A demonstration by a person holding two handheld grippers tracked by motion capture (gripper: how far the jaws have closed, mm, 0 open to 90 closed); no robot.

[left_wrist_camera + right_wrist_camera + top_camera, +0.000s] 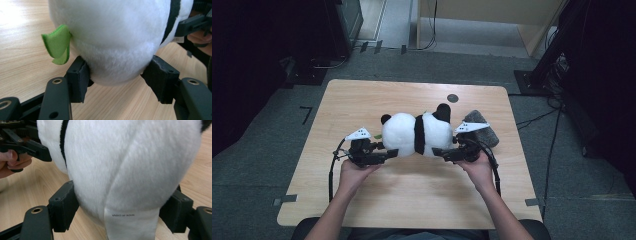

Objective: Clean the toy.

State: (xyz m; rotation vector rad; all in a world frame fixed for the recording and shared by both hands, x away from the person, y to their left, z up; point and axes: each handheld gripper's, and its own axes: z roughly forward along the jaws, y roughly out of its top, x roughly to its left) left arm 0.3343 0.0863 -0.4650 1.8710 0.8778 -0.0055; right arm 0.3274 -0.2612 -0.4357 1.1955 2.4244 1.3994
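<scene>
A black-and-white panda plush (417, 134) lies on its side in the middle of the wooden table (357, 100). My left gripper (391, 152) holds its white left end, and both pads press into the fur (117, 45) in the left gripper view (120, 75). A green felt leaf (58, 43) sticks out beside that grip. My right gripper (438, 151) clamps the other end; in the right gripper view (120, 207) its pads squeeze the white body (130, 162) on either side of a sewn label (130, 222).
A grey fuzzy lump (486, 131) rests on the table just behind my right gripper. A small dark disc (453, 98) sits near the far edge. Bare wood stretches to the left and toward the person. Dark equipment and cables surround the table on the floor.
</scene>
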